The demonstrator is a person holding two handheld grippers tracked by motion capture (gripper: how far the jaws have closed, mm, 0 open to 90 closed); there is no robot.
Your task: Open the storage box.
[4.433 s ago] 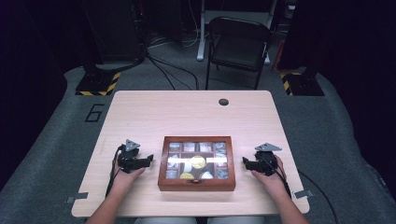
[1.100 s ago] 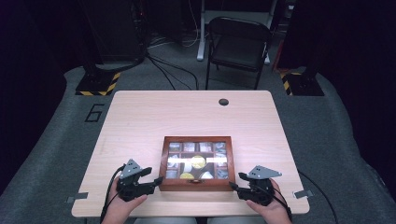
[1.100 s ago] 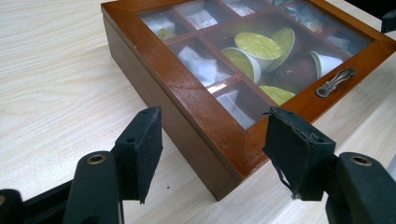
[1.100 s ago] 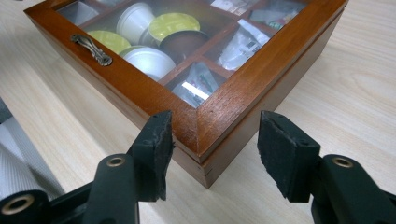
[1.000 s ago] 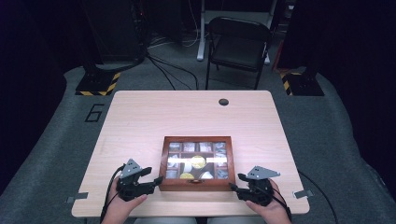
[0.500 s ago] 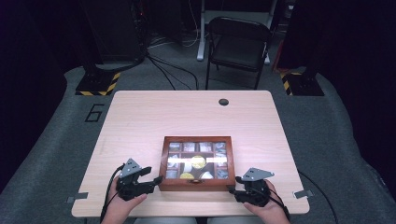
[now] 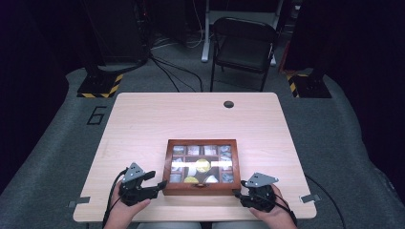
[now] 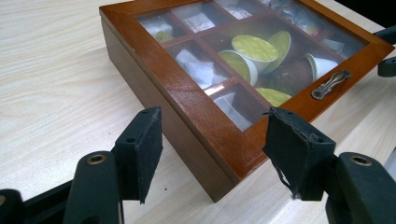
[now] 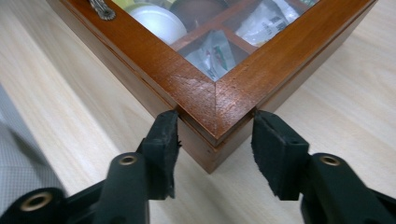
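Observation:
A brown wooden box [image 7: 200,190] with a glass lid lies near the table's front edge. Its compartments hold sachets and yellow-topped capsules [image 8: 254,48]. A small metal handle [image 8: 330,84] sits on the lid's front rail. My left gripper [image 7: 160,183] is at the box's near left corner, open. Its pads [image 8: 142,149] straddle that corner of the box [image 8: 187,93] with gaps on both sides. My right gripper [image 7: 237,193] is at the near right corner. Its jaws have just been closing, and the pads [image 9: 166,140] now press on both faces of the box corner [image 9: 210,98].
The light wooden table [image 7: 191,119] has a round cable hole [image 7: 229,104] at the back. A black folding chair [image 7: 243,43] stands behind it on grey floor. My hands sit right at the table's front edge.
Since several seconds ago both hands dropped from the box's sides to its near corners. In the last second the right gripper's jaws narrowed onto the corner; the left kept still.

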